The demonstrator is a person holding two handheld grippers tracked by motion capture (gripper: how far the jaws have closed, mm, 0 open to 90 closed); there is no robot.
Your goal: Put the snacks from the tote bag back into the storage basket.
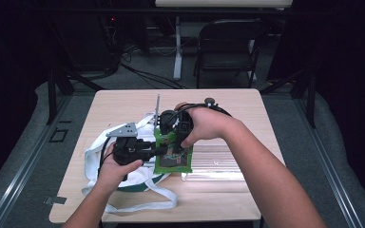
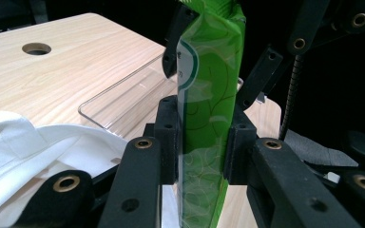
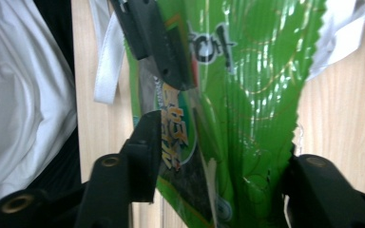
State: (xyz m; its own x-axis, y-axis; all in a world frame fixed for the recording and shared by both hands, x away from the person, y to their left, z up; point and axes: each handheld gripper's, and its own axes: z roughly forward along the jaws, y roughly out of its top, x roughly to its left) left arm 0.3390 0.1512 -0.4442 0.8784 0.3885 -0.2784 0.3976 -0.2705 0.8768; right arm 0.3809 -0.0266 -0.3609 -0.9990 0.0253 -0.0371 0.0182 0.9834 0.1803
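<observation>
Lab recording bay: dark curtains, metal frame [image 1: 52, 90], floor cables [image 1: 142, 73], folding chair [image 1: 228, 47] beyond wooden table [image 1: 123, 102].

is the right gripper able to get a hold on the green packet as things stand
Probably yes. The green packet already lies between the jaws of the right gripper, with nothing blocking it. The left gripper is shut on the packet's lower part, holding it up over the white bag.
</observation>
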